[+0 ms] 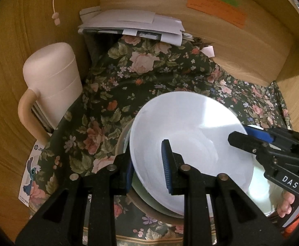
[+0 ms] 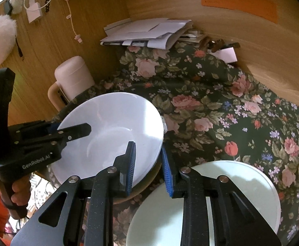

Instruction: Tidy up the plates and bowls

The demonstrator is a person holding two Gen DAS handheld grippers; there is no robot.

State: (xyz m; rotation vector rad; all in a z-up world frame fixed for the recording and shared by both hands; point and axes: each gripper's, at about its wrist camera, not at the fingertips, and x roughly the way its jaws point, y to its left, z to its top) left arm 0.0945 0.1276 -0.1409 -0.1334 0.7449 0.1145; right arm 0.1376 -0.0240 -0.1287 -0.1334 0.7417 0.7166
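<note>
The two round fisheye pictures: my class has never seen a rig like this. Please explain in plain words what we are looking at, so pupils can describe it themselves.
There is no robot here. A person holds a hand-held claw in each hand, and a camera on each claw looks forward along its two fingers. One picture is the view from the left claw, the other from the right claw, and each view also catches the other claw. On a floral cloth are a white bowl, a pale plate, a pink jug and, at the back, a pile of papers. Both claws are closed on the white bowl's rim, one on each side.
</note>
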